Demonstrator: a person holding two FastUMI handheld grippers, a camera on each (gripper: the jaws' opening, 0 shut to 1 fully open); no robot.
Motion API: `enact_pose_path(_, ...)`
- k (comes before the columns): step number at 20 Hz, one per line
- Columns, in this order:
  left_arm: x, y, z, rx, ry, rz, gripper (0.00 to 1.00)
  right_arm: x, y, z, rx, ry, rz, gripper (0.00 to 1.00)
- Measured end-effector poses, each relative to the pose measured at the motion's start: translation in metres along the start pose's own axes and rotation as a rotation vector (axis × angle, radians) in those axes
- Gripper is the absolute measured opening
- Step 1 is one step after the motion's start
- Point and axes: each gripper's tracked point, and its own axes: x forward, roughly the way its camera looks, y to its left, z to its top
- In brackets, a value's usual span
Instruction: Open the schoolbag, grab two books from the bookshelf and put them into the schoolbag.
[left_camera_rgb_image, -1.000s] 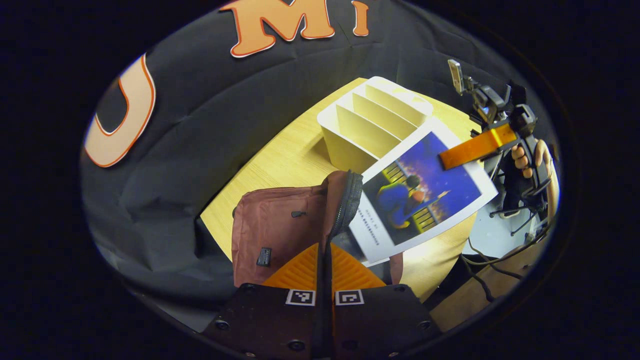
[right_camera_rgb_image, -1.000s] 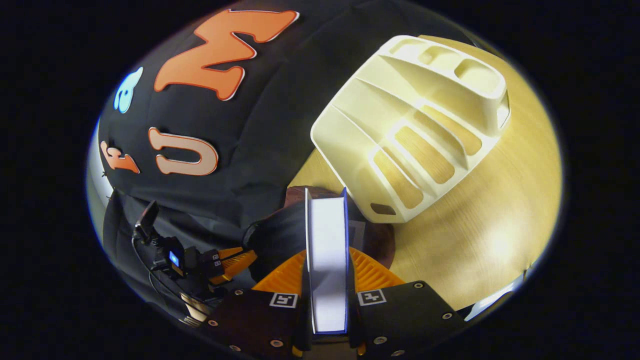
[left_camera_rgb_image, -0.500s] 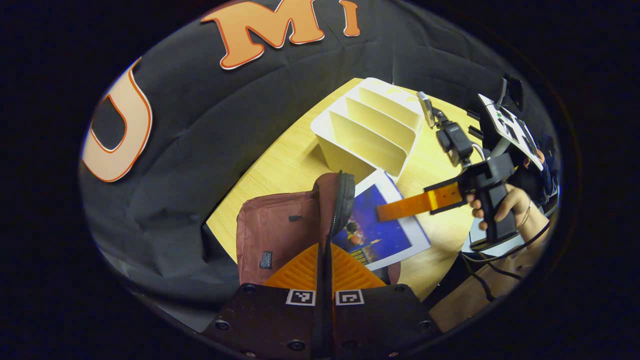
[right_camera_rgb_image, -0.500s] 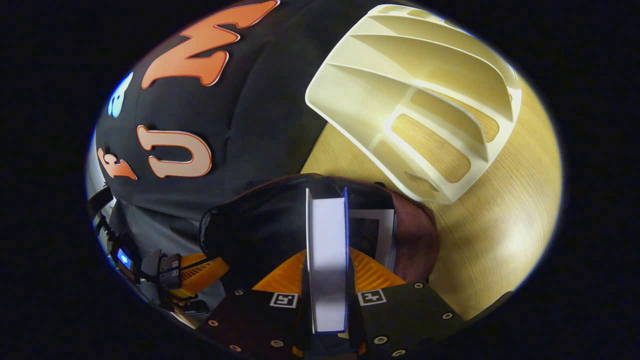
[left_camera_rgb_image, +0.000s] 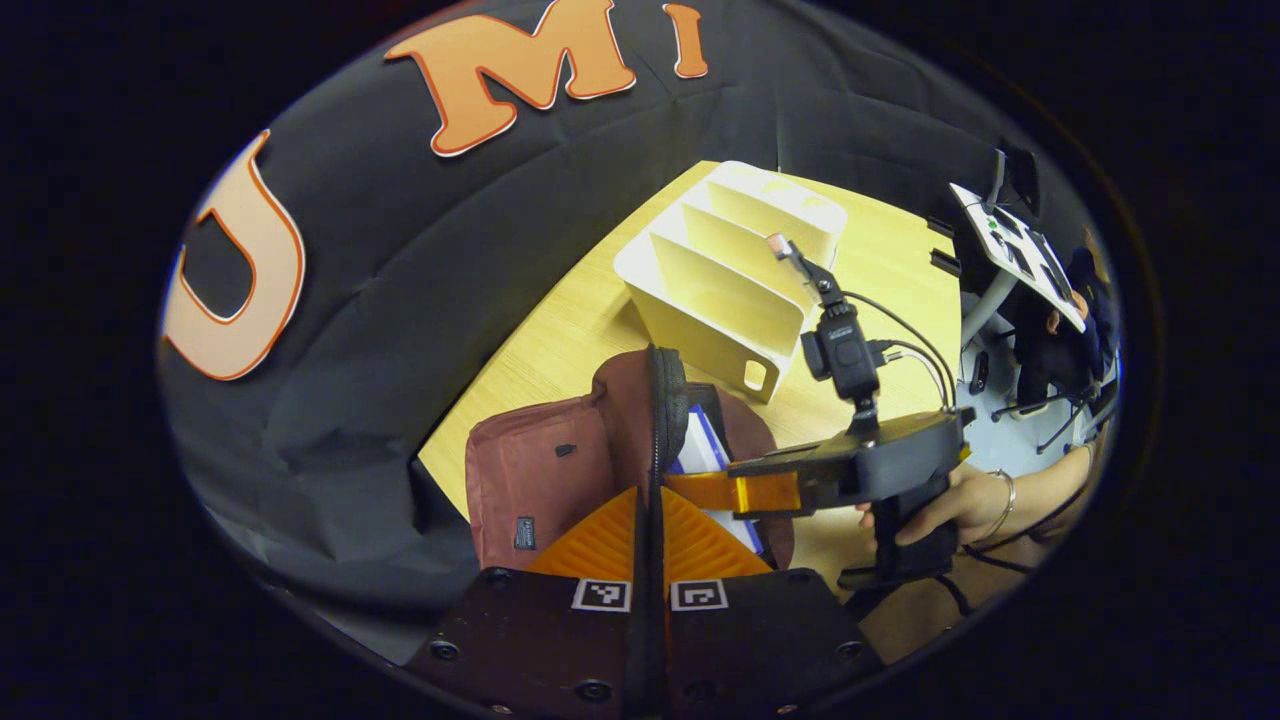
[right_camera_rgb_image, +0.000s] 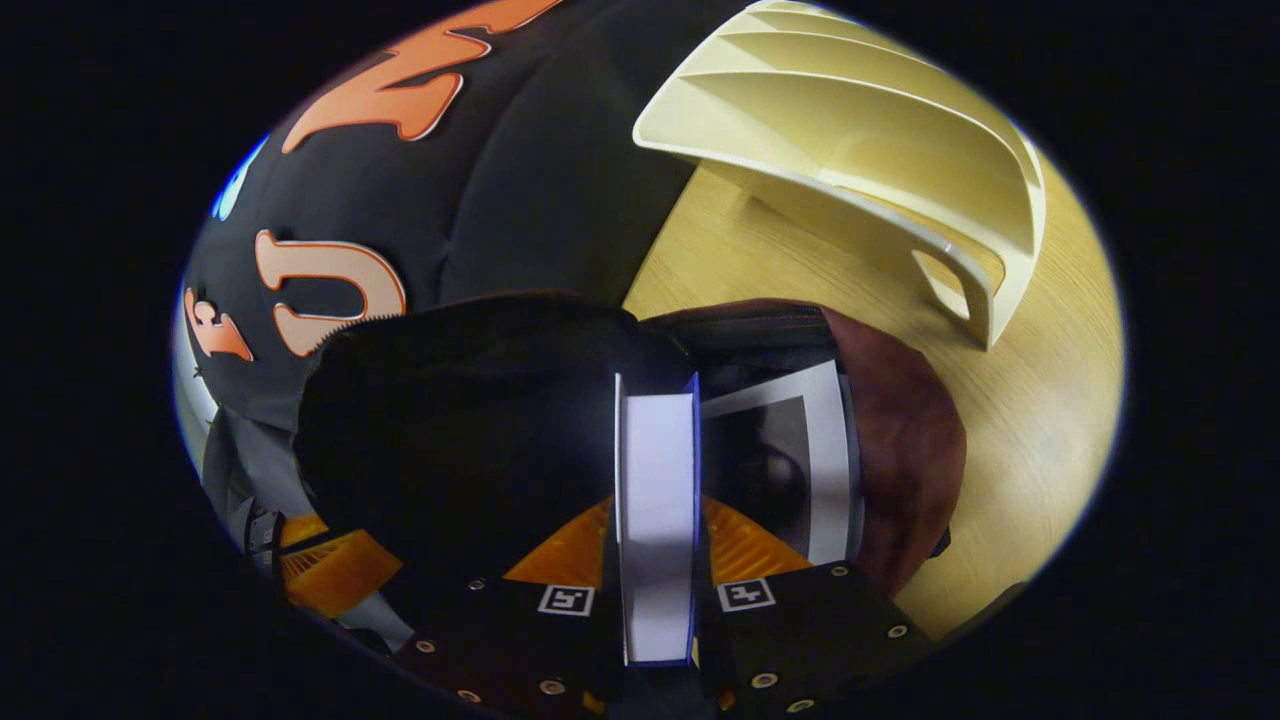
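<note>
In the left gripper view, the left gripper (left_camera_rgb_image: 650, 530) is at 6 o'clock; its two ribbed, wedge-shaped fingers are closed on the zippered rim (left_camera_rgb_image: 664, 400) of the schoolbag (left_camera_rgb_image: 545, 470) and hold it upright. The schoolbag is of soft reddish-brown fabric with a small dark label, and it lies on the pale wooden table (left_camera_rgb_image: 560, 340), which has a fine straight grain. Its mouth is open toward 3 o'clock. Inside the mouth stands a book (left_camera_rgb_image: 705, 455) with a white and blue edge. From 3 o'clock comes the right gripper (left_camera_rgb_image: 700, 490), held by a hand (left_camera_rgb_image: 960, 505) with a thin bracelet; its flat finger reaches into the bag at the book. At 1 o'clock from the bag, just beside it, stands the bookshelf (left_camera_rgb_image: 730, 270), a cream plastic rack with slanted smooth dividers and a small oval hole in its end wall.

In the right gripper view, the right gripper (right_camera_rgb_image: 655, 560) grips the book (right_camera_rgb_image: 655, 520) between both fingers, at 6 o'clock; the smooth white block of pages, with thin blue covers, points edge-on into the dark inside of the schoolbag (right_camera_rgb_image: 900, 440). At 3 o'clock from it, inside the bag, lies another book (right_camera_rgb_image: 810, 440) with a white border and a dark picture. The bookshelf (right_camera_rgb_image: 860, 130) is at 1 o'clock on the table (right_camera_rgb_image: 1040, 420), with curved ribs.
</note>
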Motion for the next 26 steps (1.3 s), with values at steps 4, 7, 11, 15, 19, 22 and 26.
enact_pose_path(4, 0.002, 0.001, -0.009, -0.031, 0.005, -0.013, 0.01, -0.005, -0.027, -0.005, -0.033, 0.054, -0.122, 0.43)
enact_pose_path(7, 0.003, 0.0, -0.012, -0.041, 0.0, -0.021, 0.0, -0.019, -0.05, -0.002, -0.052, 0.09, -0.211, 0.97)
enact_pose_path(11, 0.011, -0.007, -0.016, -0.066, -0.004, -0.032, 0.01, -0.052, -0.073, 0.014, -0.126, 0.122, -0.244, 0.98)
enact_pose_path(15, 0.022, -0.023, -0.029, -0.143, 0.0, -0.092, 0.01, -0.101, -0.098, 0.039, -0.183, 0.126, -0.282, 0.97)
enact_pose_path(19, 0.031, -0.038, -0.037, -0.23, 0.034, -0.119, 0.38, -0.143, -0.137, 0.07, -0.189, 0.117, -0.337, 0.98)
enact_pose_path(22, 0.041, -0.048, -0.042, -0.283, 0.063, -0.07, 0.85, -0.173, -0.163, 0.093, -0.211, 0.15, -0.361, 0.98)
enact_pose_path(26, 0.047, -0.078, -0.025, -0.394, 0.055, 0.014, 1.0, -0.208, -0.19, 0.132, -0.283, 0.208, -0.393, 0.98)
